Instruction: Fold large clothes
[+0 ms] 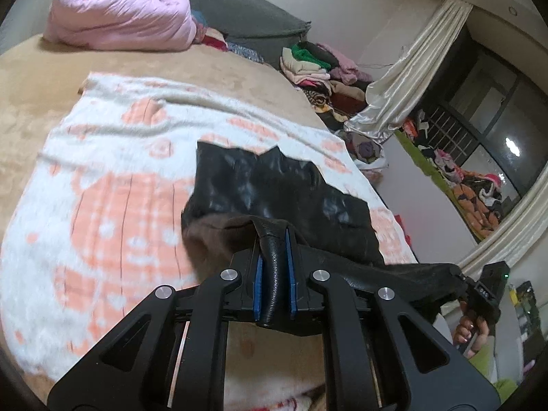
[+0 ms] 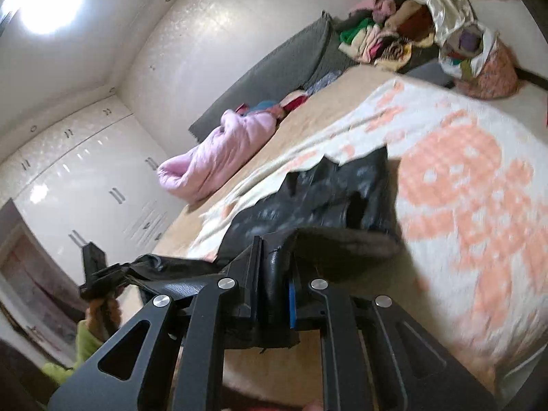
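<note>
Pinching glossy, creased black leather garment (image 1: 274,185) between fingers (image 1: 291,267).

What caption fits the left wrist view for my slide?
Left tongs shut on the black garment's near edge, the rest draped over a white-and-orange blanket on the bed.

Both tongs, the left tongs (image 1: 274,267) and right tongs (image 2: 274,270), are matte black linkages with round silver pivot screws and blue pads (image 1: 290,274), and the person wears lime-green sleeves (image 2: 85,342).
</note>
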{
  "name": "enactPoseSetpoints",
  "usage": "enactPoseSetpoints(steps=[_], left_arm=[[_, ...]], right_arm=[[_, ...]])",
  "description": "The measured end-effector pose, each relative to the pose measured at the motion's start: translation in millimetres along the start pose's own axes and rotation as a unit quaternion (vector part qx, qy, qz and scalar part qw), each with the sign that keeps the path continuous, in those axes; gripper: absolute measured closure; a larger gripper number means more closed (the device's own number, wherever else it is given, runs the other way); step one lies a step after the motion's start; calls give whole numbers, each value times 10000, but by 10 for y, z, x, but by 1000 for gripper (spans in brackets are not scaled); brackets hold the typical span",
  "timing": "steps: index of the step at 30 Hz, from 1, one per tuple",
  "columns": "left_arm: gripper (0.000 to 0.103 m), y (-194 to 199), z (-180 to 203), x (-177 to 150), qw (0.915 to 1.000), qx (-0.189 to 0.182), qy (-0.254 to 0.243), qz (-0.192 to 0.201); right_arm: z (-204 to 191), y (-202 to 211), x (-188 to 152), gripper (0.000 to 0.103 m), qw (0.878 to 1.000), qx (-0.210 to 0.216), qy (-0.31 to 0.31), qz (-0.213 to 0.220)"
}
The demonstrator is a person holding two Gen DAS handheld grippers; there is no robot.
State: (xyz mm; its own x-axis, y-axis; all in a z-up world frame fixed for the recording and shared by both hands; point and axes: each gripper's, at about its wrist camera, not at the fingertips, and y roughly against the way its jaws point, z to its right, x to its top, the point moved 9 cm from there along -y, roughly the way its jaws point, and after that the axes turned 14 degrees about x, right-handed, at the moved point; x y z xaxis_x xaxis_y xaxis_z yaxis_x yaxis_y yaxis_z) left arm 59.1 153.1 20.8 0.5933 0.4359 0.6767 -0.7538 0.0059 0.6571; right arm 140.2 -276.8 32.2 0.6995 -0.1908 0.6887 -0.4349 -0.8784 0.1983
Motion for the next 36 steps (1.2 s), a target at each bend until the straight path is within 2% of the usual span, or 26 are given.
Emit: enactPoseSetpoints(steps=[7,19,27,32,36], left_arm=[[97,-314,131,414,9990,355,-189,206],[97,-954,91,872,9978,659,8,18],[95,-1414,-76,932,9953,897,226,-290],[95,-1696,-157,832,9928,1086,233,-440],[92,-1838,-188,793,9910,1259,132,-424]], right_arm=[[165,-317,396,92,9989,-365,87,290],[711,-953,859,91,9942,-1043,-150,234],[1191,-1293,975,90,9869,-1520,-543,37],[1502,-1489,912,89,9847,-1503,-878,-15],[1660,-1574,848,88,9855,-1480,-828,50]])
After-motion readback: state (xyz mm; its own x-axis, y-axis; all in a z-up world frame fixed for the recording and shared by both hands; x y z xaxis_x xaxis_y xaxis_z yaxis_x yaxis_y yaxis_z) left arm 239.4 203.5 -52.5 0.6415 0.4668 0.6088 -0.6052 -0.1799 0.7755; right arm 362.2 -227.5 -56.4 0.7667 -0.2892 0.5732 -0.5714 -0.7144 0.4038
